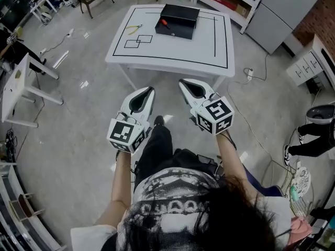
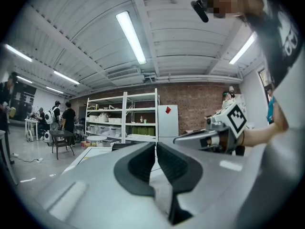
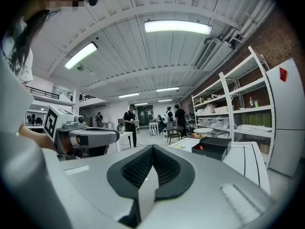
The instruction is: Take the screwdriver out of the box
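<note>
A black box [image 1: 178,21] stands open at the far side of the white table [image 1: 172,51]. In it lies the screwdriver [image 1: 163,22], of which I see the red handle. Both grippers hang over the floor, well short of the table. My left gripper [image 1: 149,89] is shut with nothing between its pads [image 2: 143,162]. My right gripper [image 1: 183,82] is also shut and empty. The right gripper view looks over its joined jaws at the box [image 3: 213,147] and a red spot of the screwdriver [image 3: 200,147] ahead to the right.
Yellow-handled pliers [image 1: 134,29] lie on the table left of the box. A smaller white table [image 1: 21,90] stands at the left, a grey cabinet [image 1: 285,9] at the far right, a power strip [image 1: 250,73] on the floor. Another person's legs [image 1: 309,140] show at the right.
</note>
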Tool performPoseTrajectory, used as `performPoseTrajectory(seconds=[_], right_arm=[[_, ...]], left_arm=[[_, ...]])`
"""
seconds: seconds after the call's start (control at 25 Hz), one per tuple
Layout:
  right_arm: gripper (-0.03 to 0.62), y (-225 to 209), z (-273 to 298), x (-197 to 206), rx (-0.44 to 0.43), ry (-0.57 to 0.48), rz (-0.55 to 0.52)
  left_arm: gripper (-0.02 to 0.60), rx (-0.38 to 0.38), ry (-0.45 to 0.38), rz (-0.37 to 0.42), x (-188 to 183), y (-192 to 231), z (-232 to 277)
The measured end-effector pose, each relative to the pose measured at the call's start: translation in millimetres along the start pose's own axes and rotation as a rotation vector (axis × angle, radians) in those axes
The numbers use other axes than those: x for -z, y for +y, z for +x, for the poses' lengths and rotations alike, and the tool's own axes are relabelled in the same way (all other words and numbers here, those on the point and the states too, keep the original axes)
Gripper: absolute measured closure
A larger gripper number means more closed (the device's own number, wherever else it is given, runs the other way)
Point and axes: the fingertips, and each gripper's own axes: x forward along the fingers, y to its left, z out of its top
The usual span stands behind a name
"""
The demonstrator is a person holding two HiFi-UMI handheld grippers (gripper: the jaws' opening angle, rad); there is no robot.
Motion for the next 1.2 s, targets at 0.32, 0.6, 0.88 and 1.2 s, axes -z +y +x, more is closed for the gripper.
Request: performPoseTrajectory(seconds=[0.32,0.6,0.88,1.2], right_arm=[[0.602,-33.4,52.9,3.7,0.002,0.035,0.015],[0.602,-70.9,118.0,2.5,0.036,0.067,0.048],[0.601,-102.5,179.6,-6.5,0.074,0.091,0.066],[0.6,-127.0,241.5,-13.5,0.11,0.114,0.085]], left_arm=[[0.581,0.011,0.008,-0.032,8.7,49.8,44.8],[0.581,0.064,0.034,-0.045,16.1,107.0,93.7],[0.581,0.103,0.038,-0.071,14.5,169.0,137.3],[0.581,0.144,0.039,-0.082,15.4,227.9,171.1]])
